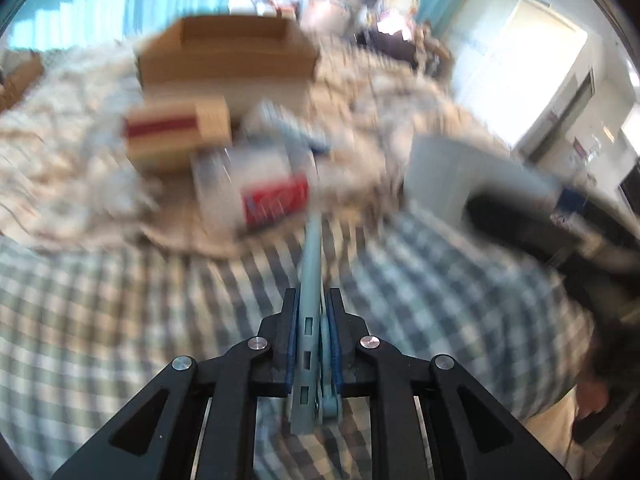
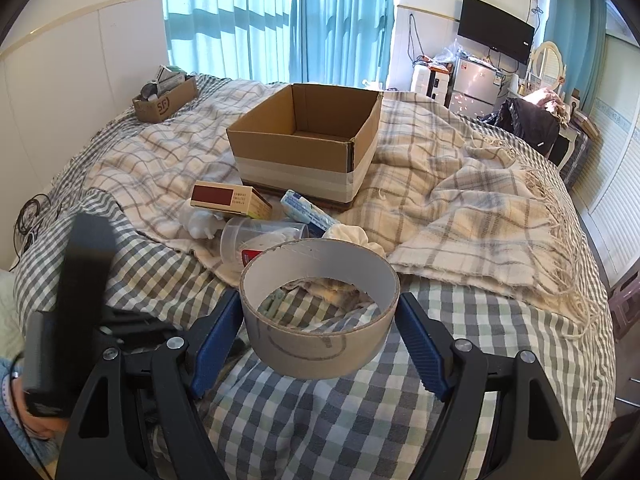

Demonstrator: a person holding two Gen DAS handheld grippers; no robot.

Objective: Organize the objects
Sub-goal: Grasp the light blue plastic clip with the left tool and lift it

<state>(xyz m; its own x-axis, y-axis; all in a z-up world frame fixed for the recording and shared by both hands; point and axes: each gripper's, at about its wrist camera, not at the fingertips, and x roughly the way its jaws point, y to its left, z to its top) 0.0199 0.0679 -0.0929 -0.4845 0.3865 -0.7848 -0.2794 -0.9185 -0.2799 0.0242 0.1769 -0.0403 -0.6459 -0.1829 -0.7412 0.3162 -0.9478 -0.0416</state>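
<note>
My left gripper (image 1: 313, 300) is shut on a light blue clothes peg (image 1: 312, 280), held above the checked bedspread; this view is blurred by motion. My right gripper (image 2: 320, 312) is shut on a grey tape roll (image 2: 320, 312), held above the bed. An open, empty cardboard box (image 2: 304, 140) stands on the plaid blanket beyond; it also shows in the left wrist view (image 1: 228, 56). In front of it lie a red and tan carton (image 2: 228, 200), a clear plastic cup (image 2: 260, 240), a blue and white packet (image 2: 308, 208) and white cloth (image 2: 352, 236).
A small cardboard box (image 2: 164, 100) with items sits at the bed's far left corner. The plaid blanket (image 2: 460, 220) lies rumpled over the checked bedspread (image 2: 360, 420). A fridge (image 2: 476, 88), TV and dresser stand at the far right. The left gripper's body (image 2: 80, 300) shows at left.
</note>
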